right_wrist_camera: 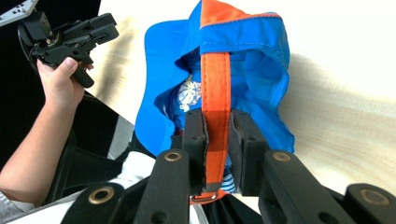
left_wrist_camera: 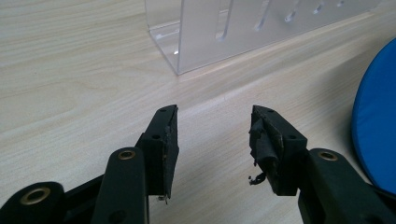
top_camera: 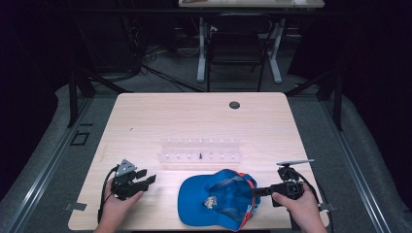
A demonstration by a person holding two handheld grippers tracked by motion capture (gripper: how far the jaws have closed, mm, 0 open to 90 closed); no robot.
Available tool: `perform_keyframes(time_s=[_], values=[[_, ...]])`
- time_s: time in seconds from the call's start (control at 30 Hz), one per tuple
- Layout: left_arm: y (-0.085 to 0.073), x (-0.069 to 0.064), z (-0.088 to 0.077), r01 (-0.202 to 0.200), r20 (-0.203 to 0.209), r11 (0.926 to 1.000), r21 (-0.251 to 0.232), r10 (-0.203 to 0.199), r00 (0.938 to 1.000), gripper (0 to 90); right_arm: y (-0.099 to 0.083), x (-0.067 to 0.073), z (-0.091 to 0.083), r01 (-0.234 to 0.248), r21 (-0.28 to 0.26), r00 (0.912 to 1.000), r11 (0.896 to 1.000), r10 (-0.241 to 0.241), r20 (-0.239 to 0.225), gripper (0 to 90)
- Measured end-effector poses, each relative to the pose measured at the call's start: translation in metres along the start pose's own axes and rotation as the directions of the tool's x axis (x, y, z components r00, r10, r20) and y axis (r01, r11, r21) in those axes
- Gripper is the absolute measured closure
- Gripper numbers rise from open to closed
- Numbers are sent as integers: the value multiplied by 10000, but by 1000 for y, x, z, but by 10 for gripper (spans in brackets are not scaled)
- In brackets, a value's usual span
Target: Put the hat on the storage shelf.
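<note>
A blue cap (top_camera: pixel 214 199) lies upside down near the table's front edge, its brim toward the left. An orange strap (right_wrist_camera: pixel 215 88) runs across its back opening. My right gripper (top_camera: pixel 256 192) is shut on that strap at the cap's right side, and in the right gripper view (right_wrist_camera: pixel 216 133) the two black jaws clamp the orange band between them. My left gripper (top_camera: pixel 145 178) rests on the wood left of the cap, open with nothing between its jaws (left_wrist_camera: pixel 214 135). The blue brim (left_wrist_camera: pixel 376 126) shows at the right of the left gripper view.
A clear acrylic rack (top_camera: pixel 199 150) with slots stands across the middle of the table (top_camera: pixel 145 116), behind the cap; its corner (left_wrist_camera: pixel 196 37) lies just ahead of my left gripper. A dark round grommet (top_camera: pixel 234 105) sits at the back. A chair (top_camera: pixel 237 48) stands beyond the table.
</note>
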State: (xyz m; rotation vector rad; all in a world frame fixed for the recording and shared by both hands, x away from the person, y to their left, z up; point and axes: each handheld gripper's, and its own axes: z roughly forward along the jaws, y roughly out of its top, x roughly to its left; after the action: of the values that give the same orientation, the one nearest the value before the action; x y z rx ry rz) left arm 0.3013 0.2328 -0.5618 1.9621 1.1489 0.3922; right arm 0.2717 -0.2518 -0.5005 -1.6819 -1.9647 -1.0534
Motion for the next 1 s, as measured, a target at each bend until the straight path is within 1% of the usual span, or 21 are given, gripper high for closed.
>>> perform_keyframes(time_s=[0.1, 0.17, 0.2, 0.27, 0.3, 0.4, 0.47, 0.6, 0.63, 0.73, 0.83, 1.0], values=[[0, 0, 0, -18, 24, 10000, 56, 18, 10000, 522, 8, 8, -5, 195, 258, 9994, 9995, -202, 283, 778], [0, 0, 0, -6, 1, 10000, 5, 6, 10000, 523, 12, 12, -7, 177, 209, 9988, 9996, -186, 442, 778], [0, 0, 0, -8, 6, 10000, 10, 8, 10000, 523, 15, 14, -9, 245, 340, 9986, 9991, -260, 461, 779], [0, 0, 0, -11, 15, 10000, 29, 11, 10000, 523, 20, 18, -13, 302, 388, 9977, 9988, -325, 594, 779], [0, 0, 0, -13, 16, 10000, 47, 13, 10000, 524, 22, 19, -14, 349, 454, 9976, 9984, -375, 581, 779], [0, 0, 0, -22, 8, 10000, 54, 22, 10000, 524, 29, 26, -22, 436, 464, 9957, 9980, -472, 800, 779], [0, 0, 0, -26, 4, 10000, 47, 26, 10000, 524, 33, 30, -27, 455, 456, 9953, 9979, -492, 835, 779], [0, 0, 0, -35, 19, 10000, 60, 35, 10000, 524, 41, 39, -35, 540, 438, 9918, 9976, -587, 1137, 780], [0, 0, 0, -35, 23, 10000, 68, 35, 10000, 524, 42, 40, -37, 613, 499, 9910, 9969, -667, 1158, 780], [0, -1, 0, -52, -11, 9999, 103, 52, 10000, 524, 48, 44, -44, 511, 438, 9926, 9977, -556, 1083, 780], [0, -1, 0, -51, -20, 9999, 99, 51, 10000, 525, 52, 47, -48, 529, 474, 9911, 9975, -582, 1193, 780], [0, -1, 0, -88, 7, 9998, 173, 87, 10000, 524, 57, 52, -53, 553, 534, 9909, 9970, -614, 1200, 780]])
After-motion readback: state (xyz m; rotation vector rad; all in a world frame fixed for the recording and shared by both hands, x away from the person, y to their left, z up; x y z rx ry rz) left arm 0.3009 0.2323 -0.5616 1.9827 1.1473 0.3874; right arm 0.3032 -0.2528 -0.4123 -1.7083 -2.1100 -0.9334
